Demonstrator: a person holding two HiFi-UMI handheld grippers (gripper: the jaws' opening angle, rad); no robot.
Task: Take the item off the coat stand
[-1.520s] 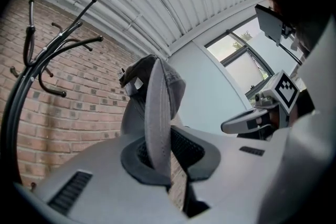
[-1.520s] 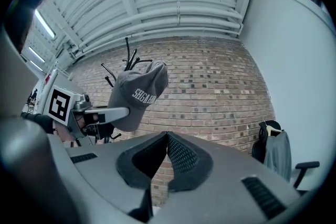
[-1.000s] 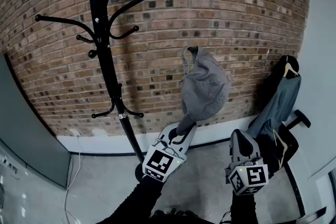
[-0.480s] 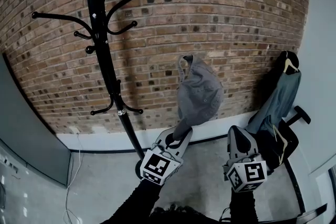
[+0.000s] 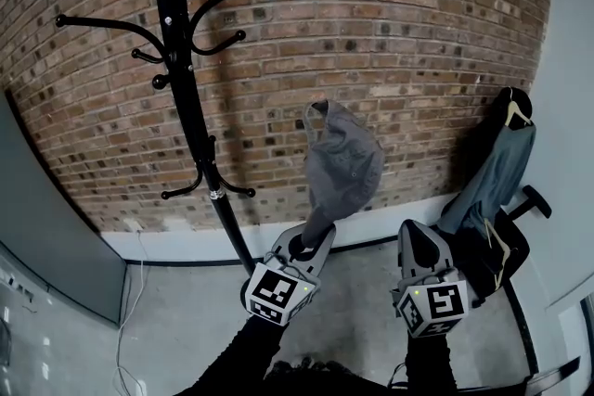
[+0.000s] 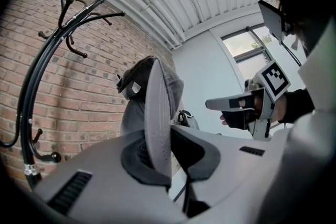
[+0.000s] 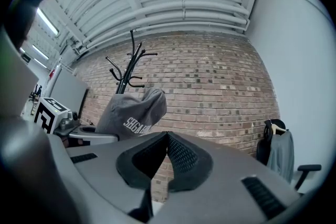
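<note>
Both jaws are closed: my left gripper clenches the cap brim, now carried lower and clear of the coat stand, while the right gripper is empty.

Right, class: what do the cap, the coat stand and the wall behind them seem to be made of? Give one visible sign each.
Cap: soft matt grey cloth, perhaps cotton; it sags and creases.
Coat stand: likely metal tube, glossy black; thin curved arms catch highlights.
Wall: matt red-brown brick; pale mortar joints show.
</note>
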